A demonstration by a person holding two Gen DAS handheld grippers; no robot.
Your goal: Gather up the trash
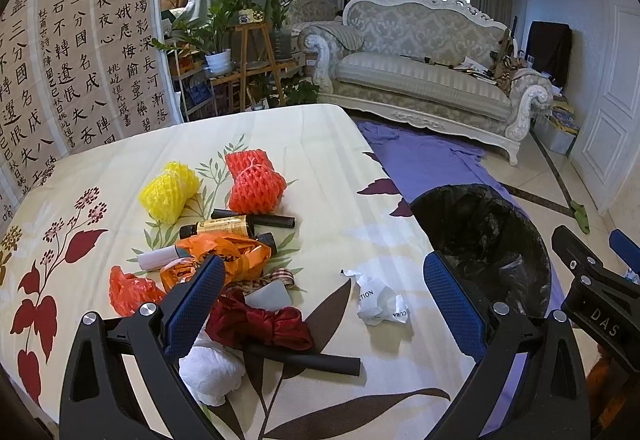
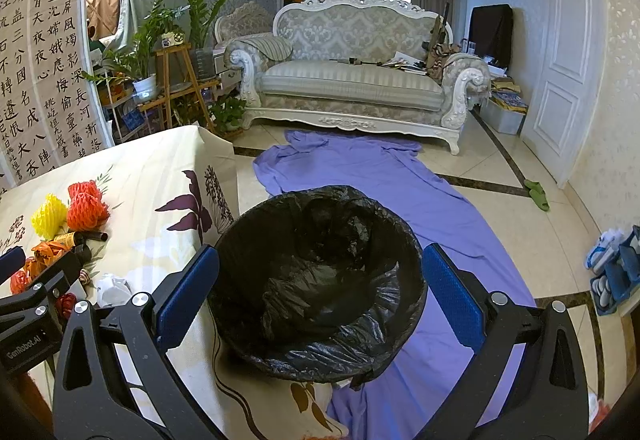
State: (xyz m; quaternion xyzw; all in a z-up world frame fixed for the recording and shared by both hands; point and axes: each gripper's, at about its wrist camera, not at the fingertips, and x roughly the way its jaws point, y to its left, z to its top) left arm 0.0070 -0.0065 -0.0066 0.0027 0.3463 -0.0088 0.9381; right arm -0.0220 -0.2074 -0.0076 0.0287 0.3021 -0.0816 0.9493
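Trash lies on the floral tablecloth (image 1: 100,167): a yellow foam net (image 1: 168,191), a red foam net (image 1: 254,179), orange plastic bags (image 1: 224,252), a small bottle (image 1: 220,227), a dark red ribbon (image 1: 260,324), a black tube (image 1: 316,360), white tissue (image 1: 208,368) and a crumpled white paper (image 1: 382,302). My left gripper (image 1: 324,304) hovers open over the pile, holding nothing. My right gripper (image 2: 320,296) stands open above the black-lined bin (image 2: 320,280) beside the table's right edge, with nothing between its fingers. That bin (image 1: 488,240) also shows in the left wrist view.
A purple sheet (image 2: 360,175) covers the floor under the bin. A white carved sofa (image 2: 352,71) stands at the back, plants on wooden stands (image 2: 176,71) to its left, calligraphy sheets (image 1: 80,39) on the left wall, a white door (image 2: 560,59) and shoes (image 2: 612,264) at right.
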